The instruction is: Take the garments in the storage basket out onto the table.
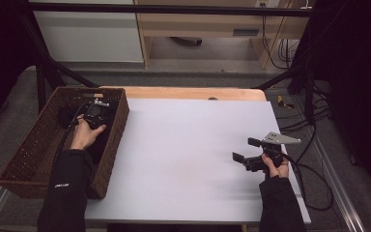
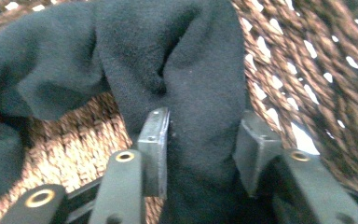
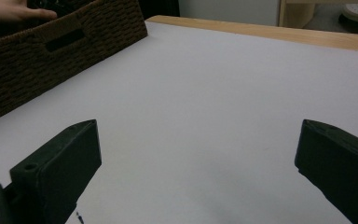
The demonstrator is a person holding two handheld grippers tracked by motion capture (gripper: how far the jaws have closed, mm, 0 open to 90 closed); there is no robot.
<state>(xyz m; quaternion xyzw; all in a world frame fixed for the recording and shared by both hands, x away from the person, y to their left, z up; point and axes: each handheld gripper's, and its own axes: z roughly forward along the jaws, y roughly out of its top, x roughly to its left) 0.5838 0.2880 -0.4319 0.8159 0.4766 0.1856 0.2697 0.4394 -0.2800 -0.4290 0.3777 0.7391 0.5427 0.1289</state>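
Near right, my right gripper (image 1: 246, 150) hovers over the white table (image 1: 188, 154), jaws spread wide, holding nothing. Farther left, inside the wicker basket (image 1: 29, 150), my left gripper (image 2: 200, 140) has its jaws around a fold of black cloth (image 2: 177, 60) (soft, fleecy-looking).

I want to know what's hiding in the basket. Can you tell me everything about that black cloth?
The black cloth looks soft and fuzzy, like fleece or a sock. It lies crumpled in folds on the floor of the brown woven basket. One fold stands between the jaws of the left gripper, which are closing round it; one jaw touches it. Its full shape is hidden.
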